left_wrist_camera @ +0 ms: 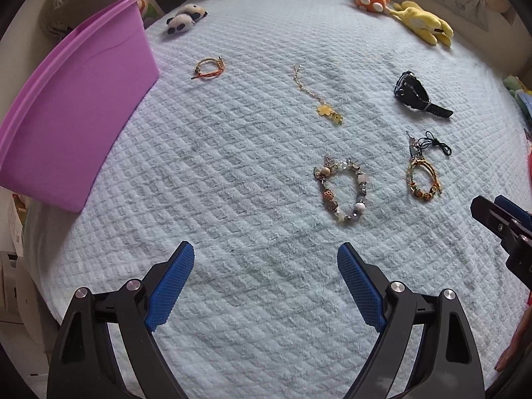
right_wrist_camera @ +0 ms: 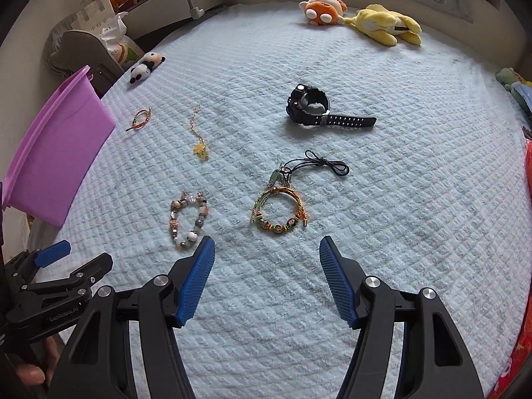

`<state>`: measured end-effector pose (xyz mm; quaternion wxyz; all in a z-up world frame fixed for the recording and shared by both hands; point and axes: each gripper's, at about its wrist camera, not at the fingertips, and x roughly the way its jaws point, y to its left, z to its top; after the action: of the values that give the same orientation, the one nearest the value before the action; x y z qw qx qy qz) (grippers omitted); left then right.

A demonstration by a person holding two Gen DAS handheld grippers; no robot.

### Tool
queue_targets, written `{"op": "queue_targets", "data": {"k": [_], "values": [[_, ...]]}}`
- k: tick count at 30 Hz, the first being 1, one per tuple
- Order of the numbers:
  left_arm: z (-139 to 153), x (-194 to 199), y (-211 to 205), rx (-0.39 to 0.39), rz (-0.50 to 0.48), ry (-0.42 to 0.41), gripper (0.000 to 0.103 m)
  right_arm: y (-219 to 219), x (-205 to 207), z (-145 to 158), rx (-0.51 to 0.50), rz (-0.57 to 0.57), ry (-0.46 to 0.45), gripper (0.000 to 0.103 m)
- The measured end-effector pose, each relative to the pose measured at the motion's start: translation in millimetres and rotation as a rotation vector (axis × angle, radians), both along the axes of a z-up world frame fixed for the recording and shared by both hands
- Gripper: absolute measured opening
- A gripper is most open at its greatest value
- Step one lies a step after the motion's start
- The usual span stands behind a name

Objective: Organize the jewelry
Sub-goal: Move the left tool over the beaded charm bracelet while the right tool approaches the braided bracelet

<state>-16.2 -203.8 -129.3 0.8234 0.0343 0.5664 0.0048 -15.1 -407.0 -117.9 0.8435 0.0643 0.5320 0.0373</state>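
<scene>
— Where do we see the jewelry?
— On the blanket [left_wrist_camera: 232, 173]: bead bracelet [left_wrist_camera: 342, 193] just ahead of our left gripper [left_wrist_camera: 266, 256], gold bangle [right_wrist_camera: 279, 214] just ahead of our right gripper [right_wrist_camera: 267, 247].
— Grips?
— Both spread wide, holding nothing. Watch [right_wrist_camera: 312, 106] farther off; bin [left_wrist_camera: 76, 99] far left.

Pale blue-white bedspread [right_wrist_camera: 415, 199] with a quilted diamond weave. Glossy purple-pink bin [left_wrist_camera: 76, 106] far left of the left tool [left_wrist_camera: 266, 266], itself black with blue ribbed pads [left_wrist_camera: 173, 282]. Ahead of the right tool [right_wrist_camera: 266, 259], same black and blue: gold braided bracelet [right_wrist_camera: 279, 216] with green and red beads, black watch [right_wrist_camera: 309, 106]. Silver, white and copper beaded bracelet [left_wrist_camera: 342, 193]. Yellow flower chain [left_wrist_camera: 319, 99]. Orange cord bracelet [left_wrist_camera: 209, 68]. Beyond: black-and-white panda plush [left_wrist_camera: 184, 18], orange plush [right_wrist_camera: 324, 10], yellow plush [right_wrist_camera: 385, 26].
</scene>
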Motion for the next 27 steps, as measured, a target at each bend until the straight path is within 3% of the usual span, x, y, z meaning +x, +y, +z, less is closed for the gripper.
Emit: {"op": "queue_targets", "data": {"k": [12, 27], "values": [[-42.8, 29.4, -36.9, -0.025, -0.069, -0.047, 0.086, -5.5, 30.8, -49.5, -0.007, 0.000, 0.008, 0.063], [-66.5, 37.4, -55.0, -0.046, -0.109, -0.085, 0.086, -0.9, 55.4, -81.8, -0.032, 0.073, 0.031, 0.063]]}}
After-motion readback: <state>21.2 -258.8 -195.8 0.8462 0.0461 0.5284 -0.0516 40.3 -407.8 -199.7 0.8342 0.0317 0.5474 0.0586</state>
